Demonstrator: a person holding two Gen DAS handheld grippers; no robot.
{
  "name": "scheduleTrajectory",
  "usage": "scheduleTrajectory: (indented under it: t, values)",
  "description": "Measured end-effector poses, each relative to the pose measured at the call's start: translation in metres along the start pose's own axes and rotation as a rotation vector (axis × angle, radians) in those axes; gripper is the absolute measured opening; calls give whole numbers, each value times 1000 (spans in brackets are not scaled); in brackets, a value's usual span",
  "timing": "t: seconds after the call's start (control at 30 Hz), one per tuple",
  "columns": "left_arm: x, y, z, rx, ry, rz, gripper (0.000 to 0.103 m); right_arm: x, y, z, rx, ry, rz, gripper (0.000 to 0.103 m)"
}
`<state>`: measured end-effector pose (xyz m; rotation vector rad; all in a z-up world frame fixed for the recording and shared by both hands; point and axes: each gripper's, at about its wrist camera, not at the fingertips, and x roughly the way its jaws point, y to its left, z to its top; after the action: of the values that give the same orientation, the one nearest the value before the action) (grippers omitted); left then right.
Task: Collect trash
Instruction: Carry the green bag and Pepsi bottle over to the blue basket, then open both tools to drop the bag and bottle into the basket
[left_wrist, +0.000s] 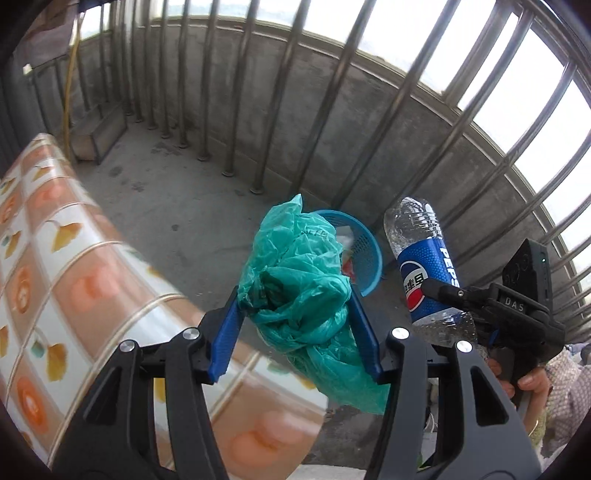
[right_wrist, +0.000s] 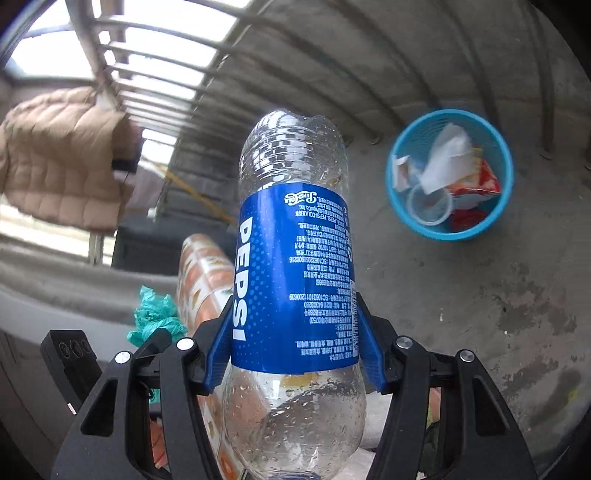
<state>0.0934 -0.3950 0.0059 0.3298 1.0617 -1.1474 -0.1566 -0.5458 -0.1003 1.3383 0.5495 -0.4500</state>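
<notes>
Nearest, the left gripper (left_wrist: 295, 295) is clamped on a crumpled green plastic bag (left_wrist: 299, 291), and the right gripper (right_wrist: 293, 332) pinches an empty Pepsi bottle (right_wrist: 295, 266) — both carried above the concrete floor. Beyond sits the blue trash basket (right_wrist: 397, 199), already holding wrappers. Next, likely: bring each load over its rim and release.

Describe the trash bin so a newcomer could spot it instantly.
Look at the bare concrete floor beside the metal railing. Standing on it is a small round blue mesh basket, already holding a clear plastic cup, white paper and a red snack wrapper. It is the only open container on the floor.
</notes>
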Motion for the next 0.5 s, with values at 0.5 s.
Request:
scheduleTrajectory:
  t: [0.5]
  values:
    - [215,-72,107,15,244,-75,80,109,-151,131,323,-17,-107,81]
